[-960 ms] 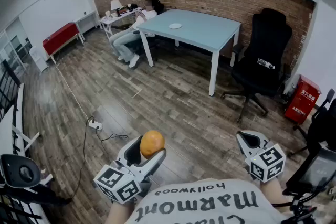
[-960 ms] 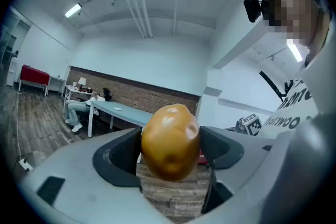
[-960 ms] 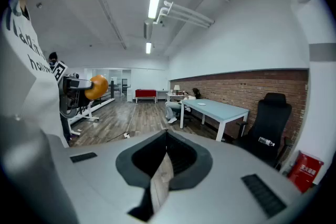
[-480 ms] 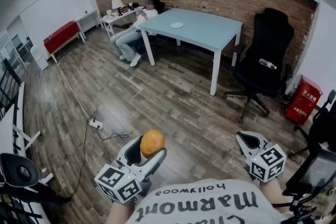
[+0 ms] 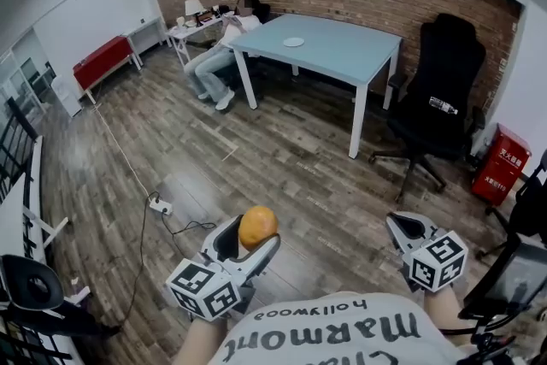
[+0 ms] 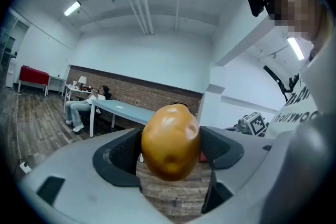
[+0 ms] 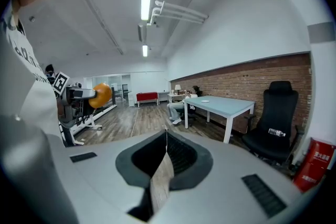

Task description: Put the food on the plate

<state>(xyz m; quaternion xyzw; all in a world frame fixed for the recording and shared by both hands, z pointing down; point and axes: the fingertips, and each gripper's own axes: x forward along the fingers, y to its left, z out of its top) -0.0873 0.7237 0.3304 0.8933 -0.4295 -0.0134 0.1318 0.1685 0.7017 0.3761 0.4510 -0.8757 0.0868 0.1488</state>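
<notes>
Left gripper view: orange fruit (image 6: pixel 170 141) between jaws

Upside down, "hollywood" and "Marmont" are read on the shirt (image 5: pixel 342 329) behind the fingers of the left gripper (image 5: pixel 255 237) and right gripper (image 5: pixel 400 223), while white characters on the red box (image 5: pixel 498 167) far beyond them are too small.

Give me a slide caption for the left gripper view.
Left gripper grips the food; table and plate far behind.

Light blue table (image 5: pixel 346 54) with a small, seemingly white plate (image 5: pixel 293 42)
</notes>
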